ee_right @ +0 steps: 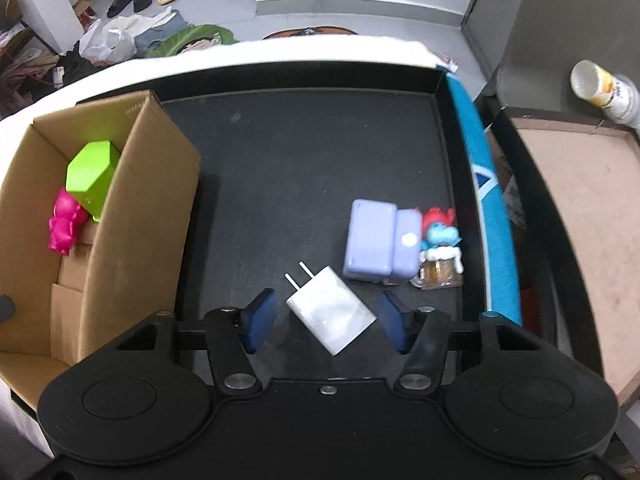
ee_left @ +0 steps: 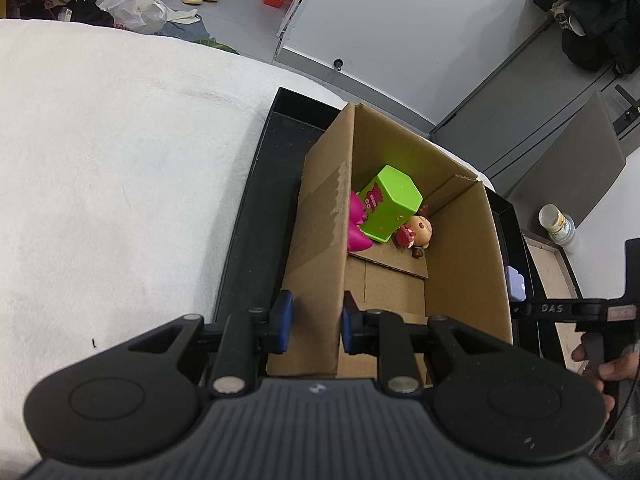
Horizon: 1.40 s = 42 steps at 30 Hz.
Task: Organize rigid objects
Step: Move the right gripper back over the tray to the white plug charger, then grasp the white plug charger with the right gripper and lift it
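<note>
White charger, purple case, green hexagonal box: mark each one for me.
white charger (ee_right: 332, 314), right wrist view, centre of its top face.
purple case (ee_right: 370, 240), right wrist view, middle of its larger lid panel.
green hexagonal box (ee_left: 390, 204), left wrist view, middle of its upper side.

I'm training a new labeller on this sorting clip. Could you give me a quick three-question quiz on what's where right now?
1. True or false: the white charger already lies in the box.
2. Which toy stands on the tray beside the purple case? A) green container B) blue figurine C) pink toy
3. Fill in: the left gripper has its fingers around the box's ____.

Key: 1. False, it lies on the tray between the open fingers of the right gripper. 2. B, the blue figurine. 3. Wall.
</note>
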Motion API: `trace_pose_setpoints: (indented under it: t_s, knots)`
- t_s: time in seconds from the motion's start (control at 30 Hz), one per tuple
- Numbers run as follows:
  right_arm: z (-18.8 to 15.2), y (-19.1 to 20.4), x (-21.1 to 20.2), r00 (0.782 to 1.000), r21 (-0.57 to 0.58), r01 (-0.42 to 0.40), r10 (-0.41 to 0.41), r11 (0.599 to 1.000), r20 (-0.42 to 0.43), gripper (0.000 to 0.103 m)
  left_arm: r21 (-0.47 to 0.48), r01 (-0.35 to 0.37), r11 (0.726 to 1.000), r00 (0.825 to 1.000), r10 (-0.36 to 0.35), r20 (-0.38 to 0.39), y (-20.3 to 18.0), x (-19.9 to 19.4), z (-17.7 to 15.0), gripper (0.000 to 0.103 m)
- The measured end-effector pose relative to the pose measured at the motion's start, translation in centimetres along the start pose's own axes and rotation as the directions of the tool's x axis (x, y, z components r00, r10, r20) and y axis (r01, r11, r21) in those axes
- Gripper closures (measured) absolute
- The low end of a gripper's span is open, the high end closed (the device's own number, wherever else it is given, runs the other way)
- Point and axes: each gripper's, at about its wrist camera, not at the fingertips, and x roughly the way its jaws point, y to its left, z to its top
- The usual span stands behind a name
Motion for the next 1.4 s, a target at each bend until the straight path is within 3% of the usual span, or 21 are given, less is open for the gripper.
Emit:
trace_pose_setpoints:
  t_s: [0.57, 0.73, 1.0, 1.4]
  knots:
    - [-0.7, 1.4, 2.8, 0.996, -0.065, 0.072, -0.075, 0.995, -0.044, 0.050, -0.004, 0.002, 1.000, 1.000, -0.002, -0.002, 0.0, 0.0, 0.0, 0.080]
    - [-0.6, 1.8, 2.6, 0.996, -0.077, 0.080, -0.082, 0.994, -0.020, 0.052, -0.004, 0.002, 1.000, 1.000, -0.002, -0.001, 0.0, 0.1, 0.0, 0.080]
    - [-1.1, 2.9, 2.0, 0.997, -0.117, 0.052, -0.058, 0.992, -0.050, 0.065, -0.007, 0.003, 1.000, 1.000, -0.003, -0.002, 0.1, 0.0, 0.0, 0.080]
    - [-1.9, 3.4, 0.5, 0.996, -0.125, 0.044, -0.054, 0.991, -0.074, 0.067, -0.004, 0.006, 1.000, 1.000, -0.006, -0.002, 0.1, 0.1, 0.0, 0.080]
